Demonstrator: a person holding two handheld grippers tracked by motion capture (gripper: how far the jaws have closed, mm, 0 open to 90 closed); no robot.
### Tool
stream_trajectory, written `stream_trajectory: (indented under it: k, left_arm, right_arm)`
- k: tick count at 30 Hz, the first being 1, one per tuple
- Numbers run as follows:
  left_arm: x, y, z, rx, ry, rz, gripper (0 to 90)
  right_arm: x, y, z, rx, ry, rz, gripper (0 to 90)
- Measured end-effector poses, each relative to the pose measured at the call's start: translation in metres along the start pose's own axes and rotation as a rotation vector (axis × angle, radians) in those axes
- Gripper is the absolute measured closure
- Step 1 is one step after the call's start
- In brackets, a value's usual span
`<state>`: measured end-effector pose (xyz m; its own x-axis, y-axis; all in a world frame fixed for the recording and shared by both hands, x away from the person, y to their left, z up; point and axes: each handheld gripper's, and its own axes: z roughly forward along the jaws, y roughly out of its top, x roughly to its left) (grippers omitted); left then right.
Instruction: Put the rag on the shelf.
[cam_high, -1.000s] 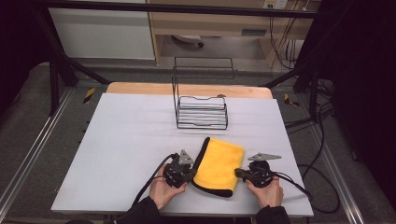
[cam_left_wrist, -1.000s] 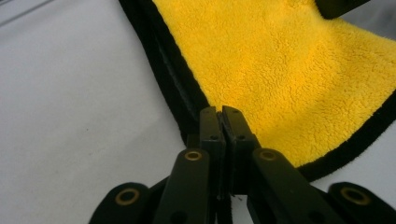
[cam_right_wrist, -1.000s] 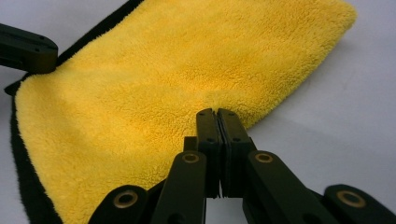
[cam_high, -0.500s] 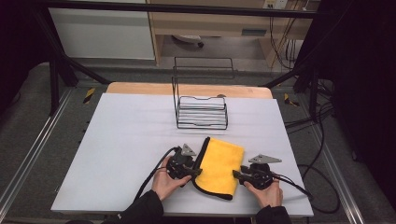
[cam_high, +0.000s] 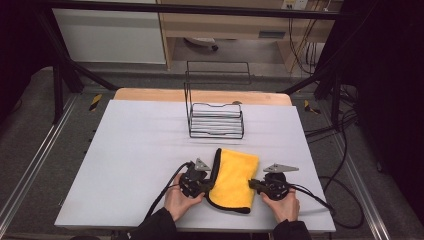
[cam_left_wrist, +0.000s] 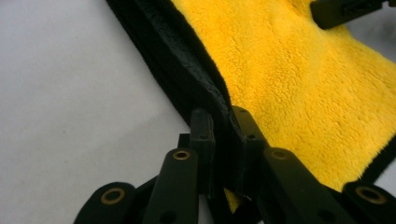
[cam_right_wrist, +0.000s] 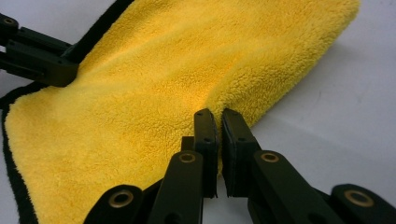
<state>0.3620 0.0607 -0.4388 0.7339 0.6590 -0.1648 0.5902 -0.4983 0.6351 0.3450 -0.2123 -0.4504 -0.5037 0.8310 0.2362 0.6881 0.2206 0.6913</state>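
A yellow fleece cloth (cam_high: 234, 179) with a black border lies folded on the white table (cam_high: 140, 150) near its front edge. My left gripper (cam_high: 206, 184) is at the cloth's left side. In the left gripper view it (cam_left_wrist: 222, 116) is shut on the black border (cam_left_wrist: 187, 70), which stands up a little. My right gripper (cam_high: 256, 186) is at the cloth's right side. In the right gripper view it (cam_right_wrist: 218, 116) is pinched on the puckered yellow edge (cam_right_wrist: 243, 88). Each gripper view shows the other gripper's jaw across the cloth.
A black wire rack (cam_high: 216, 120) stands upright at the back middle of the table, beyond the cloth. A person's hands (cam_high: 179, 200) hold the grippers, and cables trail off toward the front. Metal frame rails run along both sides of the table.
The left gripper has shifted slightly right and forward onto the cloth's left border, which now stands raised. The right gripper has hardly moved.
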Motion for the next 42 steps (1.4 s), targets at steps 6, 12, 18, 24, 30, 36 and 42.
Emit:
stream_trajectory:
  k: [6,12,18,24,30,36,42]
  left_arm:
    - [-0.012,-0.011,-0.009,-0.012,0.001,-0.037,80.5]
    - [-0.014,-0.018,-0.009,-0.046,0.012,-0.049,78.6]
    - [-0.008,-0.019,-0.017,-0.056,0.022,0.063,60.9]
    - [0.006,-0.010,-0.025,-0.082,0.054,0.078,38.1]
    - [0.024,0.003,-0.031,-0.102,0.056,0.054,17.1]
    - [0.039,0.014,-0.028,-0.123,0.087,0.050,13.8]
    - [0.054,0.026,-0.020,-0.101,0.095,0.026,15.0]
  right_arm:
    - [-0.001,0.011,0.005,0.016,0.028,-0.093,86.2]
    - [-0.004,0.012,0.008,0.018,0.042,-0.149,84.2]
    - [-0.005,0.010,-0.001,-0.062,0.025,-0.174,63.9]
    - [-0.010,0.010,-0.011,-0.136,0.027,-0.157,43.4]
    - [-0.015,0.010,-0.011,-0.118,0.040,-0.122,33.6]
    - [-0.015,0.010,-0.010,-0.122,0.033,-0.139,25.7]
    - [-0.014,0.009,-0.009,-0.125,0.013,-0.149,17.4]
